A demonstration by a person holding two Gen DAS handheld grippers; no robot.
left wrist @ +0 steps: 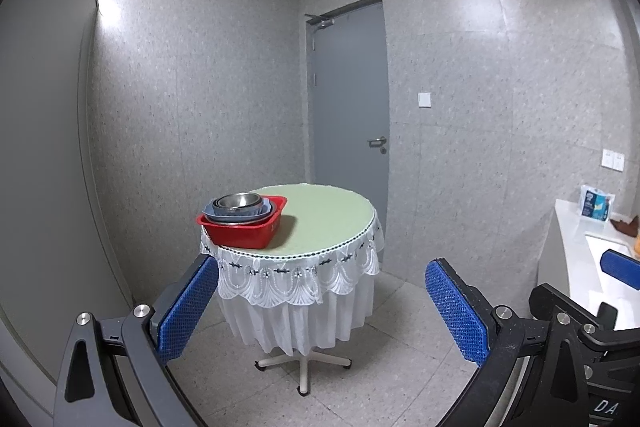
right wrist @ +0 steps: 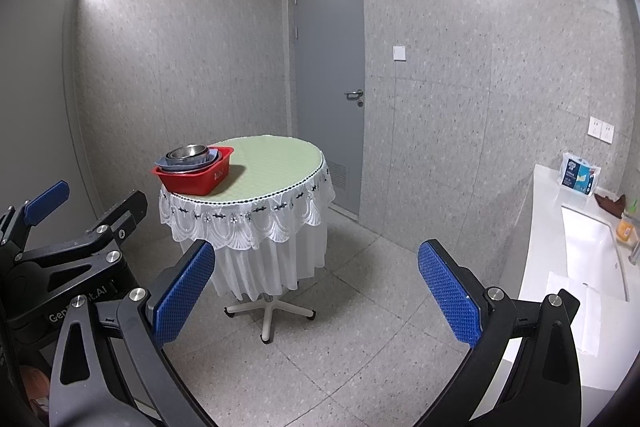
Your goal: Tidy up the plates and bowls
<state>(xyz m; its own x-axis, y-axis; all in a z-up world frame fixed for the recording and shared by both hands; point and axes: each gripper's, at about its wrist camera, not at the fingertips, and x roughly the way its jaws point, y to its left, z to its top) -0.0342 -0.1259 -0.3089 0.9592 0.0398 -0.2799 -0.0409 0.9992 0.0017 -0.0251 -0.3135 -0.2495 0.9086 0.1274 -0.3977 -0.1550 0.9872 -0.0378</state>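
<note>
A red plastic basin [left wrist: 244,229] [right wrist: 196,175] stands at the left edge of a small round table [left wrist: 332,223] [right wrist: 280,165] with a green top and white lace skirt. In the basin sits a nested stack: a steel bowl [left wrist: 238,201] [right wrist: 187,151] on blue-grey dishes [left wrist: 236,215] [right wrist: 188,163]. My left gripper [left wrist: 322,301] is open and empty, well short of the table. My right gripper [right wrist: 316,287] is open and empty too, also away from the table. The left gripper shows at the left of the right wrist view [right wrist: 84,203].
A white counter [right wrist: 560,227] with a sink [right wrist: 592,251] runs along the right wall, with a tissue pack [right wrist: 578,179], a brown cloth [right wrist: 612,205] and an orange bottle [right wrist: 626,229]. A grey closed door [right wrist: 330,75] is behind the table. Tiled floor [right wrist: 360,327] lies between me and the table.
</note>
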